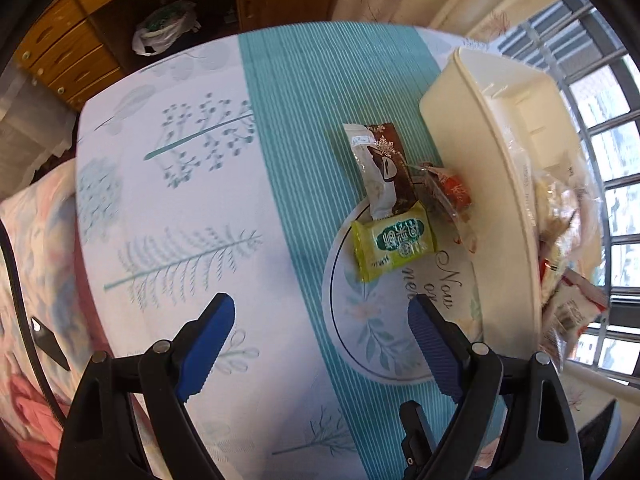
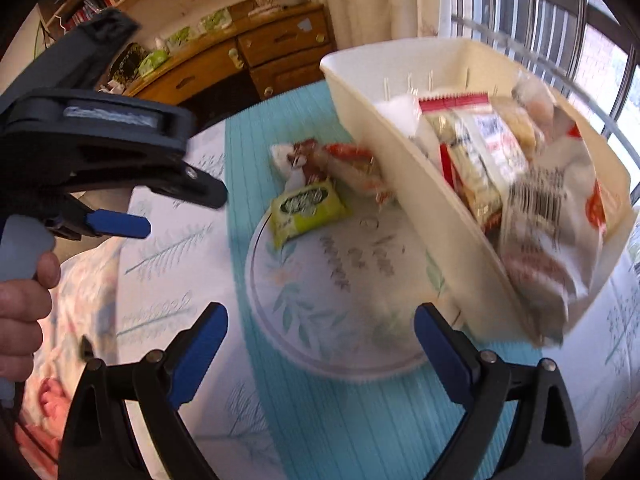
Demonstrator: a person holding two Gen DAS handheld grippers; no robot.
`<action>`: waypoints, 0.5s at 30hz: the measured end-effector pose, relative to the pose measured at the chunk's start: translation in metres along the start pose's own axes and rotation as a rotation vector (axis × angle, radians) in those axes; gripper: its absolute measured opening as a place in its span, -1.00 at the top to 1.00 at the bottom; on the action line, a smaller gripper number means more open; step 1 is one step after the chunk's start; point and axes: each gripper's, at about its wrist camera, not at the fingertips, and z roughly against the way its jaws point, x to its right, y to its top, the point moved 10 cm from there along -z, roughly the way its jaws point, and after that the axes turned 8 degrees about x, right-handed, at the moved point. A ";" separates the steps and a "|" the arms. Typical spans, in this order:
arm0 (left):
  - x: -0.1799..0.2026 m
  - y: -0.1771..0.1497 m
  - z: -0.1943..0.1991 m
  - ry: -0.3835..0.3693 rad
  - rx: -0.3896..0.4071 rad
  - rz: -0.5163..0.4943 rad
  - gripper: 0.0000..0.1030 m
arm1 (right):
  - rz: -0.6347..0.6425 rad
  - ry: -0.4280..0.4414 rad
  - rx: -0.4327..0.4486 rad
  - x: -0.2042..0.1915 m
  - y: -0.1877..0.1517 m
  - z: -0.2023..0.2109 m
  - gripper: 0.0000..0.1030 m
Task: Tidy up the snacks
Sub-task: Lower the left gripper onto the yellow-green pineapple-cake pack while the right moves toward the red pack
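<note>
A green snack packet (image 1: pixel 394 242) (image 2: pixel 306 204) lies flat on the patterned tablecloth, beside a brown and white bar wrapper (image 1: pixel 380 168) (image 2: pixel 298 158) and a red clear-wrapped snack (image 1: pixel 450 192) (image 2: pixel 358 168). A cream bin (image 1: pixel 460 120) (image 2: pixel 404 168) holding several packets stands just right of them. My left gripper (image 1: pixel 322 306) hovers open above the cloth, short of the green packet, nothing between its blue pads. In the right wrist view my right gripper (image 2: pixel 320 314) is open over the round floral print, empty. The left gripper's body and a hand show at that view's left edge.
The tablecloth (image 1: pixel 192 208) covers a small table; a floral bedspread (image 1: pixel 28 240) lies beyond its left edge. A wooden cabinet with drawers (image 2: pixel 280 44) stands behind the table. Window bars (image 1: pixel 600 128) run along the right.
</note>
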 end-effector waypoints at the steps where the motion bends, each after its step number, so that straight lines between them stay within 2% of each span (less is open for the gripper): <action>1: 0.001 0.001 -0.003 0.001 -0.006 -0.005 -0.70 | 0.013 -0.012 0.014 0.000 0.002 -0.003 -0.85; 4: 0.010 0.007 -0.018 0.015 -0.035 -0.025 -0.70 | 0.039 -0.025 0.034 -0.002 0.004 -0.014 -0.79; 15: 0.034 0.023 -0.049 0.006 -0.074 -0.074 -0.70 | 0.054 -0.007 0.018 -0.002 -0.002 -0.036 -0.63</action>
